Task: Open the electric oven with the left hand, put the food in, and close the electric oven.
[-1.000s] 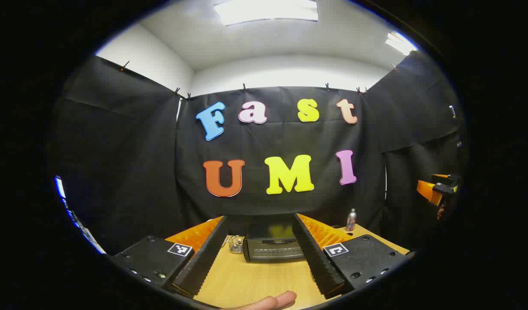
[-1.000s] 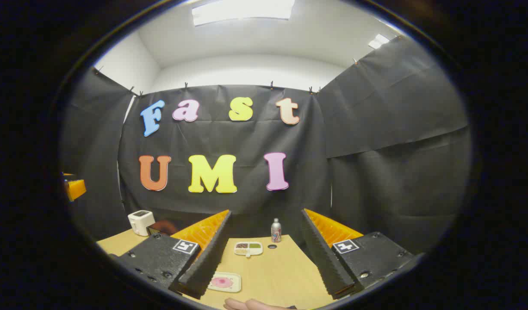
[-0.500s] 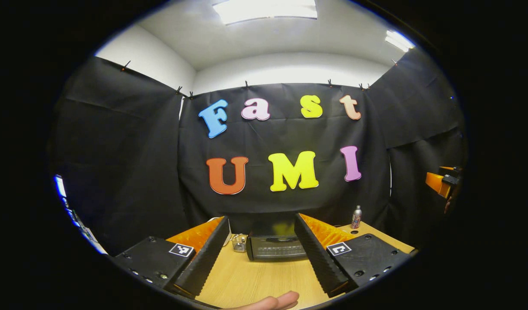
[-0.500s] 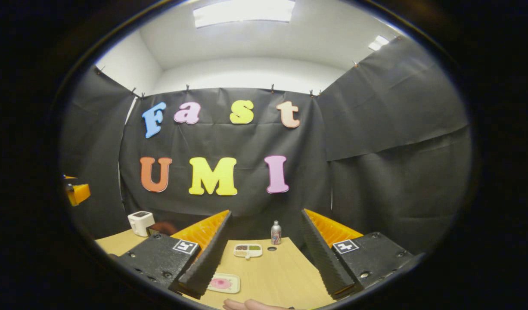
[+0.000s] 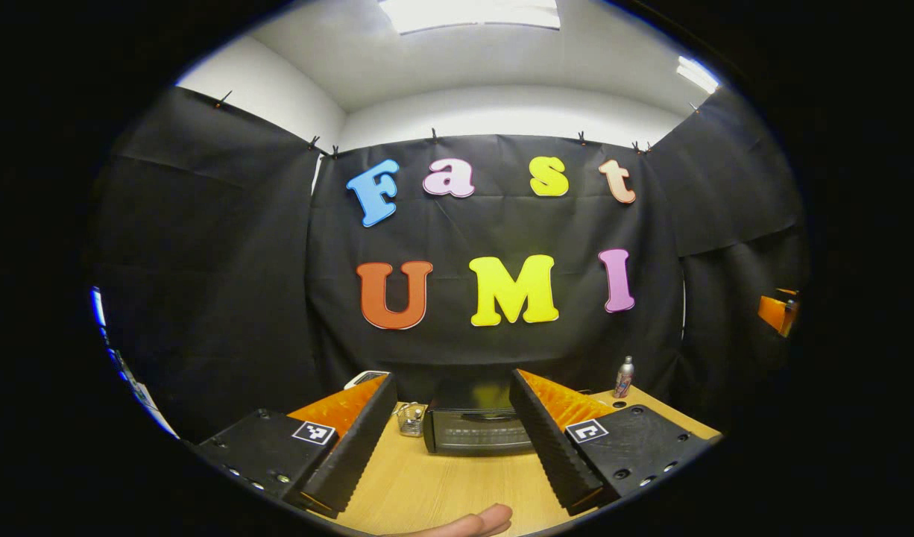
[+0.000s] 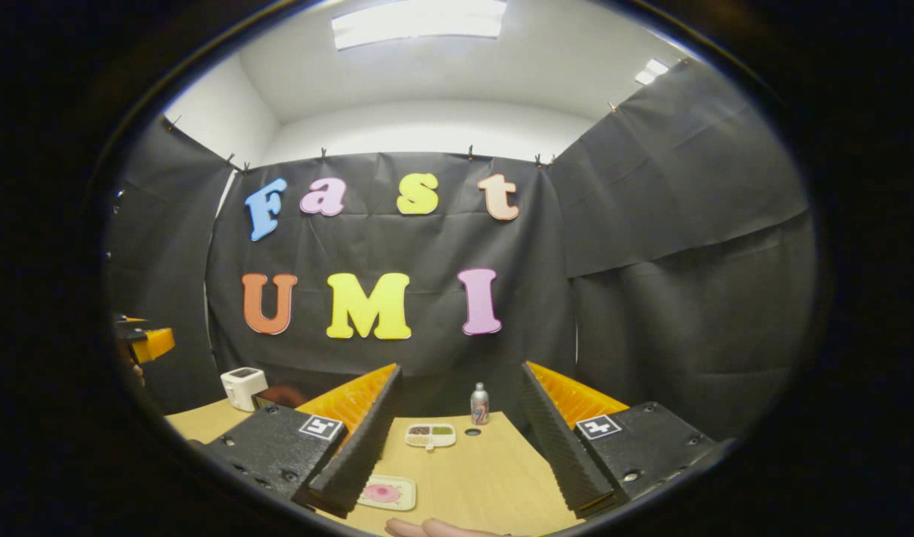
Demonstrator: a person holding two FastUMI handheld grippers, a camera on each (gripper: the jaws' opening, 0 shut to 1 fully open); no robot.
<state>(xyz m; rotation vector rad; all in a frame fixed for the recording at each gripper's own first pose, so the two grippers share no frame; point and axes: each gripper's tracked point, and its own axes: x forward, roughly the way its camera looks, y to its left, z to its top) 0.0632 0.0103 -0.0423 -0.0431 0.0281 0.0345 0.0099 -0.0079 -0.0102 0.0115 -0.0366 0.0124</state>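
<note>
Left gripper view: left gripper point(image 5: 451, 453) at bottom centre, two fingers spread wide, released, nothing between them. One black electric oven point(image 5: 473, 428) sits mid-lower frame on the wooden table point(image 5: 427, 485), door closed, seen in the gap between the fingers, well apart from them. One small wire basket point(image 5: 411, 418) just left of the oven. One small can point(image 5: 623, 377) lower right near the table's back edge. One fingertip point(image 5: 472, 522) of a hand at the bottom edge.

Right gripper view: right gripper point(image 6: 457, 459) at bottom centre, two fingers spread apart, released, empty. Two trays on the table: one divided tray with food point(image 6: 430, 435) centre-low, one flat tray with a pink item point(image 6: 386, 492) nearer, lower left of centre. One can point(image 6: 478, 403) behind the divided tray. One white appliance point(image 6: 244, 387) lower left.
</note>
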